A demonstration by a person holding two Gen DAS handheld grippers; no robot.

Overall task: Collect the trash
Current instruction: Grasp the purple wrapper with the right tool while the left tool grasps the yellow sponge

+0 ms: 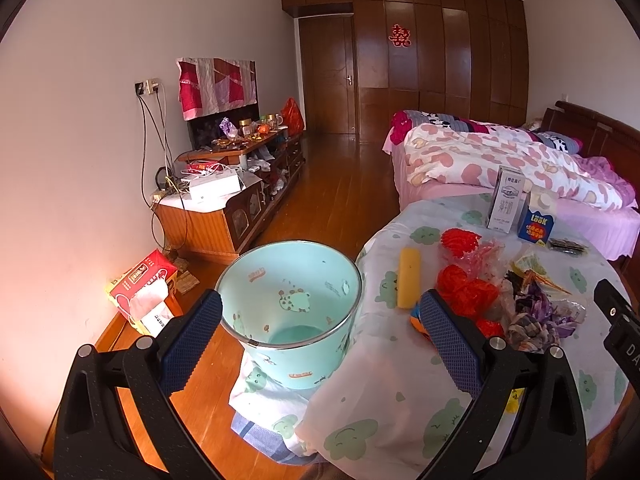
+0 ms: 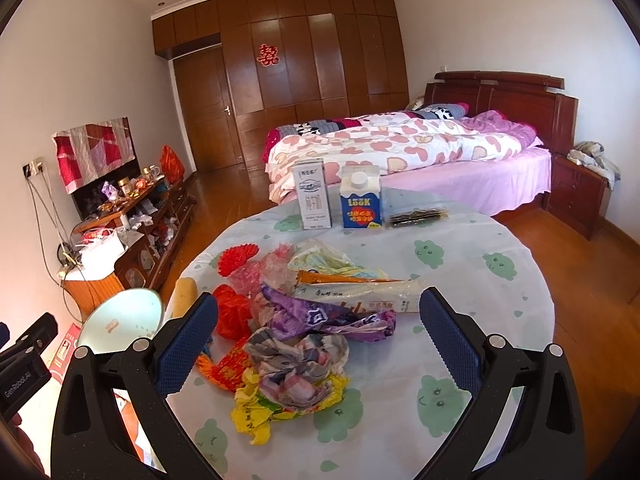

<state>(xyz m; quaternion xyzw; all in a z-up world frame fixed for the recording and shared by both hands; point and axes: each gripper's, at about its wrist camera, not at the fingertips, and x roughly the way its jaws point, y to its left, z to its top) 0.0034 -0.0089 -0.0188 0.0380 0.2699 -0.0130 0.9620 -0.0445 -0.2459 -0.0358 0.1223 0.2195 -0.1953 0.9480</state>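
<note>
A pile of crumpled wrappers (image 2: 304, 344) lies on the round table (image 2: 480, 280) with its cloud-print cloth; the same wrappers (image 1: 532, 308) show in the left wrist view. Red crumpled bags (image 1: 464, 288) and a yellow stick-shaped piece (image 1: 409, 282) lie beside them. A mint-green bin (image 1: 292, 308) stands on the floor against the table's left edge. My left gripper (image 1: 320, 336) is open above the bin's rim, holding nothing. My right gripper (image 2: 318, 344) is open, its fingers either side of the wrapper pile without touching it.
Two cartons, one white (image 2: 312, 194) and one blue (image 2: 360, 200), stand at the table's far side next to a dark flat packet (image 2: 418, 216). A bed (image 2: 400, 148) lies beyond. A cluttered low cabinet (image 1: 240, 184) lines the left wall, and a red tissue box (image 1: 144, 288) sits on the floor.
</note>
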